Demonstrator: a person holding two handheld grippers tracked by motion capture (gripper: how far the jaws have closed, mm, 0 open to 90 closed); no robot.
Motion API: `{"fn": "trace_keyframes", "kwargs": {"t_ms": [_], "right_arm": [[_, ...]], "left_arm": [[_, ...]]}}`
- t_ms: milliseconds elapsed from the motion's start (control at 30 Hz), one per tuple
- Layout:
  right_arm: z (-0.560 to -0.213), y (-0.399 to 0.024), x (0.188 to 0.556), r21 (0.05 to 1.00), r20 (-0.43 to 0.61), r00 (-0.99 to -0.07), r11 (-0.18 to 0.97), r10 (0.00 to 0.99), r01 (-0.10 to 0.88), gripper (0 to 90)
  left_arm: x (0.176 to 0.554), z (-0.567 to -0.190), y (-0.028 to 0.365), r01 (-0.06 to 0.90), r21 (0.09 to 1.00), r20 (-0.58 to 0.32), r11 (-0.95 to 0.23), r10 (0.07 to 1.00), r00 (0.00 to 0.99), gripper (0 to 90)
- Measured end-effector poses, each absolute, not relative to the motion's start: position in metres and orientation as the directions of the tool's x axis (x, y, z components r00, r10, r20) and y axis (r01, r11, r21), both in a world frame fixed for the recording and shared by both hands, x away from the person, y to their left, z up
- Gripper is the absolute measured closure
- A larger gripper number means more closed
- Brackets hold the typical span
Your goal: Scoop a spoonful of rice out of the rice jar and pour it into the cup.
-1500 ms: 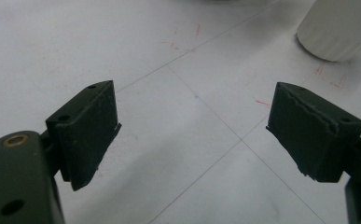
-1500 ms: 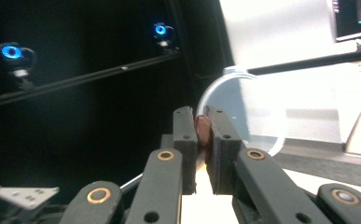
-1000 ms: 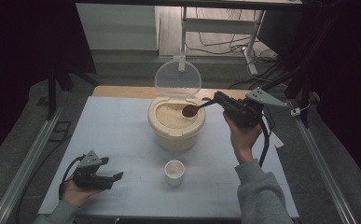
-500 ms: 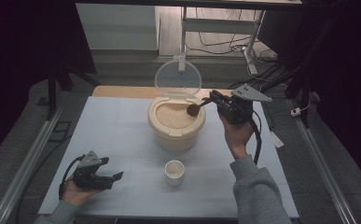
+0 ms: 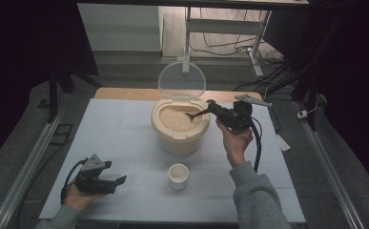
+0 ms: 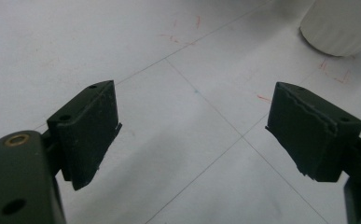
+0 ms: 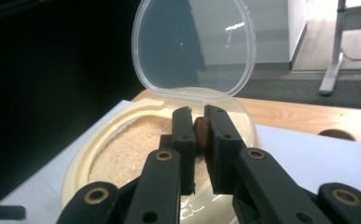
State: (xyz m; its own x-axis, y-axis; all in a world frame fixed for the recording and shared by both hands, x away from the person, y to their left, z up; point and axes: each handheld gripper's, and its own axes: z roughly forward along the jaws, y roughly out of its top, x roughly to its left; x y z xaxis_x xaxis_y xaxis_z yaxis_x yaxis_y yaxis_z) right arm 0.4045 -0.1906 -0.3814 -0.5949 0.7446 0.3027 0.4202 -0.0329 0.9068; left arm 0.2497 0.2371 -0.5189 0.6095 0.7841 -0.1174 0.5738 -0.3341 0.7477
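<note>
Brown wooden spoon (image 5: pixel 195 114), clamped by its handle between the pads of the right gripper (image 5: pixel 219 111), now dips its bowl into the pale grain that fills the round cream plastic container (image 5: pixel 179 129); a second ago the spoon's bowl hung higher, over the container's right rim, and the right hand has since come down and leftward toward the grain. In the right gripper view the brown handle (image 7: pixel 201 133) sits pinched between the two black jaws, with the container (image 7: pixel 122 140) directly beyond them. The clear hinged lid (image 5: pixel 181 79) stands upright at the container's far edge, as it did before, leaving the mouth open from the near and right sides. The left gripper (image 5: pixel 107 183) rests in the person's left hand near the front left of the white tabletop (image 5: pixel 125 124), unmoved since the earlier frames, its jaws wide apart with nothing between them; the left gripper view shows bare tabletop (image 6: pixel 183 140) between the pads. A small white ceramic cup (image 5: pixel 178 175) stands just in front of the container, well apart from both grippers and unchanged in place. Broad open tabletop lies left of the container and along the near edge between the cup and the left gripper; the right hand works close to the tabletop's right edge.
</note>
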Motion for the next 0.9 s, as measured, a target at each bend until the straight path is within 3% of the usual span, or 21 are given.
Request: {"fn": "trace_keyframes", "kwargs": {"t_ms": [900], "right_arm": [[-0.394, -0.224, 0.414, 0.734, 0.649, -0.474, -0.326, 0.596, 0.595, 82.7]], "left_arm": [[0.248, -0.517, 0.237, 0.567, 0.752, -0.112, -0.335, 0.784, 0.611, 16.4]]}}
